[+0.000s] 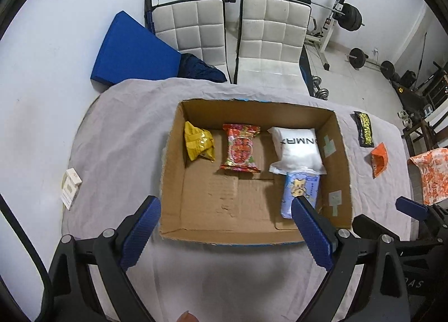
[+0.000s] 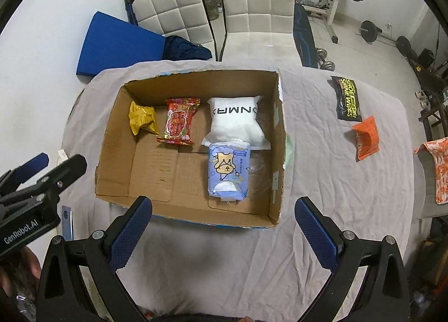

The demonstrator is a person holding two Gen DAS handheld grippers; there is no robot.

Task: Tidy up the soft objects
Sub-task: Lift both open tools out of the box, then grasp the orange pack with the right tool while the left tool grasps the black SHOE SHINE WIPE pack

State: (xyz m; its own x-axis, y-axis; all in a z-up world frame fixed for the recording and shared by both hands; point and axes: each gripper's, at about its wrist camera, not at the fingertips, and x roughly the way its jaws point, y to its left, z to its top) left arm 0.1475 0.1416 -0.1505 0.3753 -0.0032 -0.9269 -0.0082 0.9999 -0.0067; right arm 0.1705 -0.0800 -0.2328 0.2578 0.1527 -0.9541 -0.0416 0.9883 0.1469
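Observation:
An open cardboard box (image 1: pixel 179 210) (image 2: pixel 112 182) sits on the grey cloth. Inside lie a yellow packet (image 1: pixel 198 141) (image 2: pixel 141 119), a red snack pack (image 1: pixel 241 148) (image 2: pixel 177 121), a white soft pack (image 1: pixel 298 148) (image 2: pixel 236 123) and a light blue tissue pack (image 1: pixel 301 190) (image 2: pixel 228 172). A black wipes pack (image 1: pixel 364 128) (image 2: pixel 346 99) and an orange packet (image 1: pixel 378 158) (image 2: pixel 365 137) lie on the cloth right of the box. My left gripper (image 1: pixel 225 231) is open and empty above the box's near edge. My right gripper (image 2: pixel 224 235) is open and empty just in front of the box.
An orange patterned cloth (image 1: pixel 429 173) (image 2: pixel 436 168) lies at the far right edge. A small white box (image 1: pixel 70 183) sits on the cloth at the left. Two white chairs (image 1: pixel 266 39) (image 2: pixel 252 8), a blue pad (image 1: pixel 131 50) and gym weights stand behind the table.

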